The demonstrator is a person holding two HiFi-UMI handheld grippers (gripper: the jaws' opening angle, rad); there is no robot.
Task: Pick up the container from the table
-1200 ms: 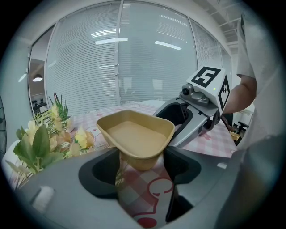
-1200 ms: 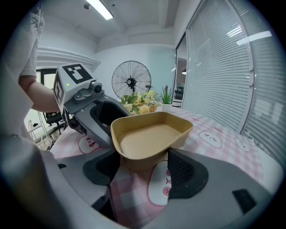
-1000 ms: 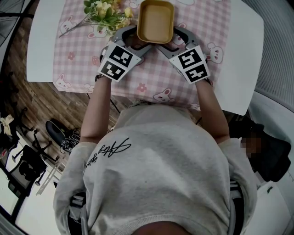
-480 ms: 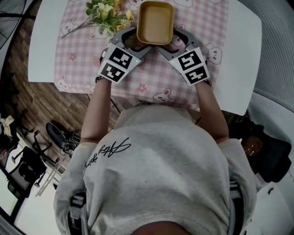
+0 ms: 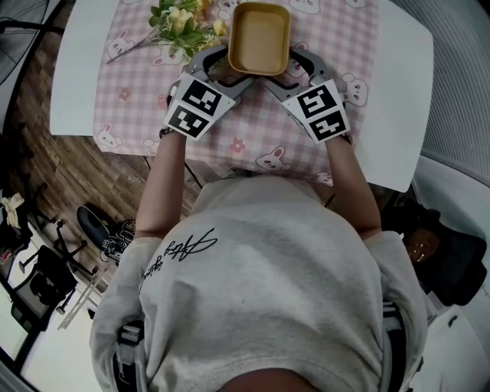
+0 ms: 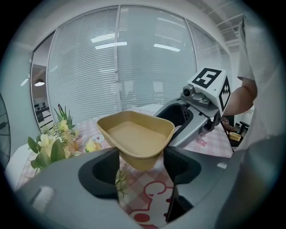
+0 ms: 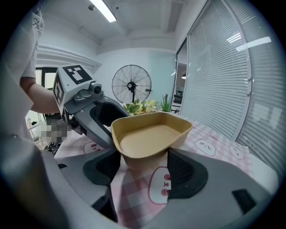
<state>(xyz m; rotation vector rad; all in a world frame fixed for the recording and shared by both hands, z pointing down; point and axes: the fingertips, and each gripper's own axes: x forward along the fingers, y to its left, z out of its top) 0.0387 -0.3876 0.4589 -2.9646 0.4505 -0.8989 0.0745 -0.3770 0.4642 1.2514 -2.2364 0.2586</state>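
Left gripper view shows the left gripper [image 6: 140,166] clamped on one near corner of the tan container [image 6: 136,136], and the right gripper [image 7: 143,167] is pinching the other near corner the same way. So the grab's done and it's the lifting bit now. The container looks just clear of the pink checked tablecloth [image 5: 253,130], next to the flowers [image 5: 182,23]. Next move, I reckon: raise both hands together and level, or it twists out.

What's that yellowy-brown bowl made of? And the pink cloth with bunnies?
The container looks like moulded paper pulp, maybe thin plastic: dull tan, thin rim, no shine. The tablecloth looks like printed fabric, possibly vinyl: flat pink checks with cartoon animals.
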